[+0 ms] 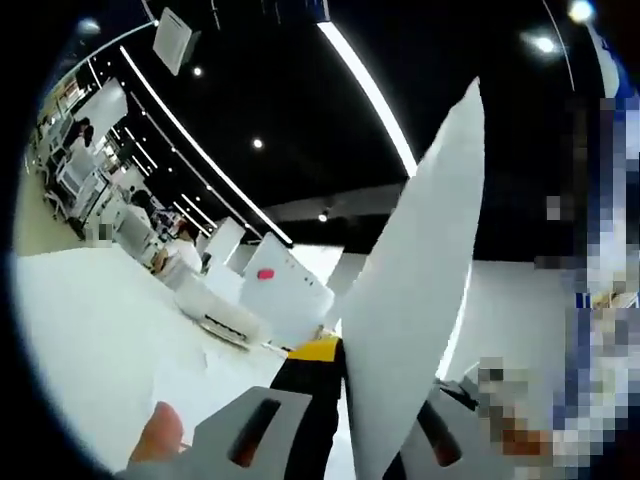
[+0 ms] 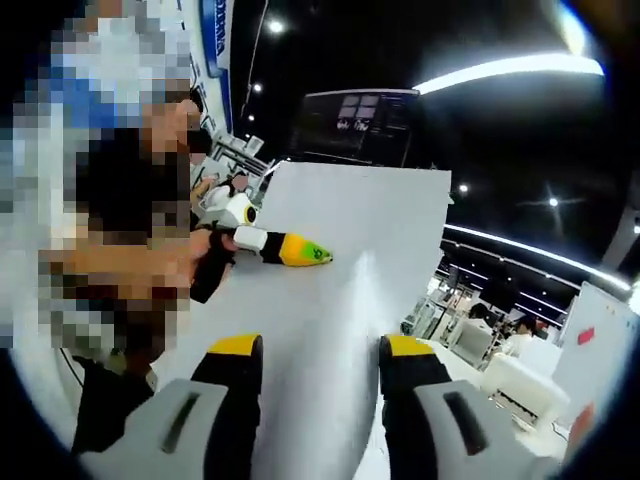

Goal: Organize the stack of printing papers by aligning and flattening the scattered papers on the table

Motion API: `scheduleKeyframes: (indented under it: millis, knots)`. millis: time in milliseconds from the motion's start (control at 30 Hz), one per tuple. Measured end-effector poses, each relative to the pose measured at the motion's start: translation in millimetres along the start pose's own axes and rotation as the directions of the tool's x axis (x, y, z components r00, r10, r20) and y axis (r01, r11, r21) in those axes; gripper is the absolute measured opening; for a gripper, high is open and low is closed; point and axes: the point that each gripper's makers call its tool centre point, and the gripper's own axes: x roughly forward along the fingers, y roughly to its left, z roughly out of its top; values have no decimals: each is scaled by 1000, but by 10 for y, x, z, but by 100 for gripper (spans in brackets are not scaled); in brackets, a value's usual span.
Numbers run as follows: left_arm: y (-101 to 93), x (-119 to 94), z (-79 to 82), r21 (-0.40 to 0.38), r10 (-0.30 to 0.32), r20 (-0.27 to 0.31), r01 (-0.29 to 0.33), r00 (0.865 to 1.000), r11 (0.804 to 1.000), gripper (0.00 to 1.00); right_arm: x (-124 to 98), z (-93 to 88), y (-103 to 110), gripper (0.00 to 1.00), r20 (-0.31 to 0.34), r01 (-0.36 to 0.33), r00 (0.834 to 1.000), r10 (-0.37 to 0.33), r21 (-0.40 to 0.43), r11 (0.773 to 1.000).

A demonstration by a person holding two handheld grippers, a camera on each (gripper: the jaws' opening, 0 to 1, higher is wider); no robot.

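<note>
Gripping a paper (image 1: 410, 310) edge-on, the left tongs (image 1: 345, 400) were closed; the right tongs (image 2: 320, 365) gaped, paper between.

The paper (image 1: 410, 300) is hiding the left gripper (image 1: 345, 400) tips — its lower end is running off the frame's bottom. In the right gripper view, the paper's (image 2: 340, 290) lower part is disappearing behind the right gripper (image 2: 322, 365) — whether those jaws are pinching it is unclear.

The big white sheet of paper (image 2: 340, 290) looks smooth, thin and matt. The left gripper (image 2: 300, 250) has a shiny yellow plastic tip. The right gripper (image 2: 320, 365) has grey matt plastic jaws with yellow tips. The white table (image 1: 90, 330) looks smooth.
</note>
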Motion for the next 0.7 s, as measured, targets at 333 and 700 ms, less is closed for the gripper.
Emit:
scheduleKeyframes:
  millis: [333, 700]
  knots:
    - [-52, -54, -35, 59, -2, -37, 4, 999, 998, 5, -252, 167, -150, 50, 40, 56, 998, -56, 8, 998]
    - [-192, -257, -36, 223, 60, -160, -23, 985, 975, 5, -806, -294, -659, 60, -188, 244, 950, -249, -47, 969]
